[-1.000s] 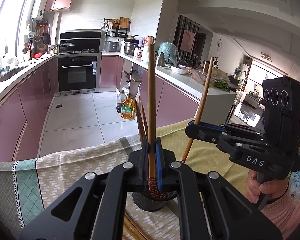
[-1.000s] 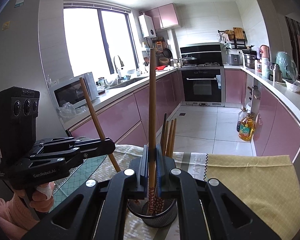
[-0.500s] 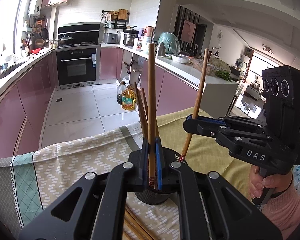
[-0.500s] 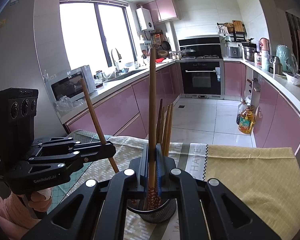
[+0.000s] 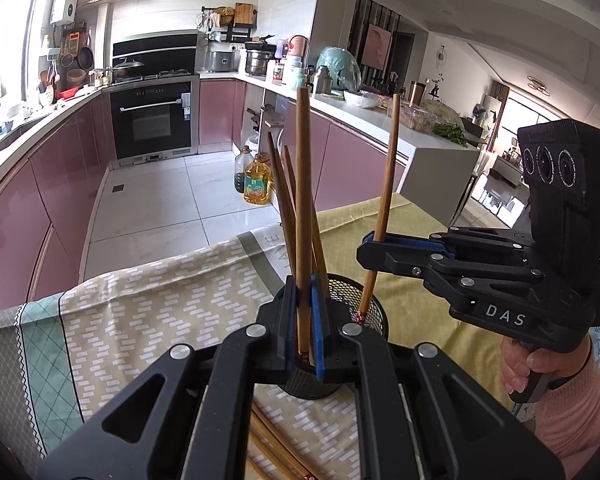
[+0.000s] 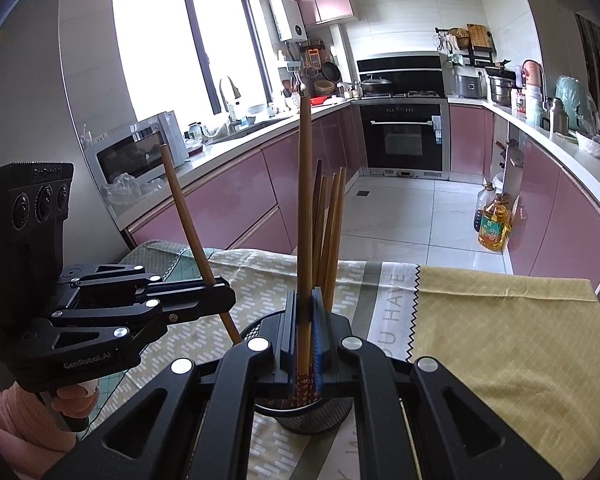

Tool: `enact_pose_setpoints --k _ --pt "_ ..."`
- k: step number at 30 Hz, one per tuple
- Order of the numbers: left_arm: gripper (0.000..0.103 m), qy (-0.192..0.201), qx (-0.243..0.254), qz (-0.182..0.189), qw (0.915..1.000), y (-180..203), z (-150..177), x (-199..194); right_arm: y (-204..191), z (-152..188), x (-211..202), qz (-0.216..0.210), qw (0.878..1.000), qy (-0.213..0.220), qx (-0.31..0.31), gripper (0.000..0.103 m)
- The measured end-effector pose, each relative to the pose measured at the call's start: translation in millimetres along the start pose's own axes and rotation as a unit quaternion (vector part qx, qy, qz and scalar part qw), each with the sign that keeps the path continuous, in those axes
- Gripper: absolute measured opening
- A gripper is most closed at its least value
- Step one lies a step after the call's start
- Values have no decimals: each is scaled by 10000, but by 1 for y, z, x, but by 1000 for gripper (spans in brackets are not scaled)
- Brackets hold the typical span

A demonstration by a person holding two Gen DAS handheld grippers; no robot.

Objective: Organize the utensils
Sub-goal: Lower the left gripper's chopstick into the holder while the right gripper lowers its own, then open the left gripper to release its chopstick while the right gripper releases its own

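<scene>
A black mesh holder (image 5: 356,312) (image 6: 312,416) stands on the cloth-covered table with several wooden chopsticks (image 5: 282,200) (image 6: 332,232) upright in it. My left gripper (image 5: 303,320) (image 6: 220,300) is shut on one chopstick (image 5: 302,200) (image 6: 188,236), its lower end over the holder's mouth. My right gripper (image 6: 305,328) (image 5: 370,246) is shut on another chopstick (image 6: 305,208) (image 5: 386,192), its patterned tip just inside the holder's rim.
The table carries a patterned cloth (image 5: 148,304) and a yellow cloth (image 6: 500,328). More chopsticks (image 5: 276,452) lie on the table near the holder. Beyond the table edge are the kitchen floor, pink cabinets and an oil bottle (image 5: 257,182).
Both grippers have moved down with their chopsticks, so the tips now sit lower, at or inside the holder's mouth. Both stay shut.
</scene>
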State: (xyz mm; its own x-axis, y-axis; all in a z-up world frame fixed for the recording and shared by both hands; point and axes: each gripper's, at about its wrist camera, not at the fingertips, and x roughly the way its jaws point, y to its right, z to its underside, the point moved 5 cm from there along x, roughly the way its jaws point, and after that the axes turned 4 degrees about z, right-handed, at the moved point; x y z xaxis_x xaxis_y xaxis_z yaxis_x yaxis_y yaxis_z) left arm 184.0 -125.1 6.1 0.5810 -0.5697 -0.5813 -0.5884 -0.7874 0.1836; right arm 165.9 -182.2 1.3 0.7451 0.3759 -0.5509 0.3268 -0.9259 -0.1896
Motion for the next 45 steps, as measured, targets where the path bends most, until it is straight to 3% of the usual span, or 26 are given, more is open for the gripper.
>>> enact_pose_setpoints --k 7,25,36,41,43,45 --pt "8 -158 7 -19 9999 -2 3 12 5 4 13 -13 9997 -235 61 6" --pt "8 -324 -134 -62 9994 -14 4 43 19 3 30 80 9990 -353 246 8" --pt "8 -198 -216 -90 9995 -20 10 37 23 3 26 67 9991 -259 339 8" --pt "17 94 -232 -213 9995 -21 12 20 19 5 16 9 9994 -152 314 17" --pt "33 308 -208 -312 9988 -21 13 6 17 5 8 -65 9995 -76 307 19" --pt "36 504 -166 -419 9977 -22 15 -8 11 7 -2 -148 9995 16 263 26"
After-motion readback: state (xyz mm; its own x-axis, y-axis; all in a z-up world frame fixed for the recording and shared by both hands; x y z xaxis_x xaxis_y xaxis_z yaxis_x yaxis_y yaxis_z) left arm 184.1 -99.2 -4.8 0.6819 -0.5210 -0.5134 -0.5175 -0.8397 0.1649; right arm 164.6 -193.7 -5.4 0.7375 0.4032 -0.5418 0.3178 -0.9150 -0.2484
